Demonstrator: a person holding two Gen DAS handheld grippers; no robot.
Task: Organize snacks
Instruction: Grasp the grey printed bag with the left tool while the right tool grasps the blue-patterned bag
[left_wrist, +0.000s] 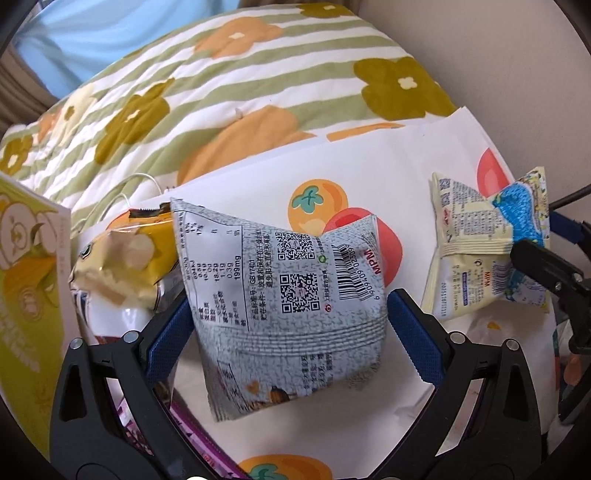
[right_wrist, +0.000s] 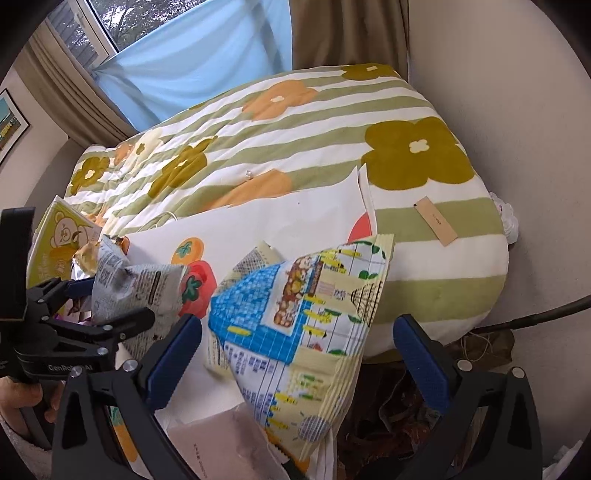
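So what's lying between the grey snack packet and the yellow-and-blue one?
In the left wrist view, only bare white fruit-print sheet lies between the grey packet and the yellow-and-blue packet; no other snack.

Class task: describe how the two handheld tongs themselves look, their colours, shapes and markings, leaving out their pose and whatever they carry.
Both the left tongs and the right tongs have black plastic frames with triangular cut-outs, silver round screw heads, and blue ribbed fingers. White lettering beginning "GenRo" marks the left tongs' black body in the right wrist view. A bare hand grips it; no sleeve is clearly visible.
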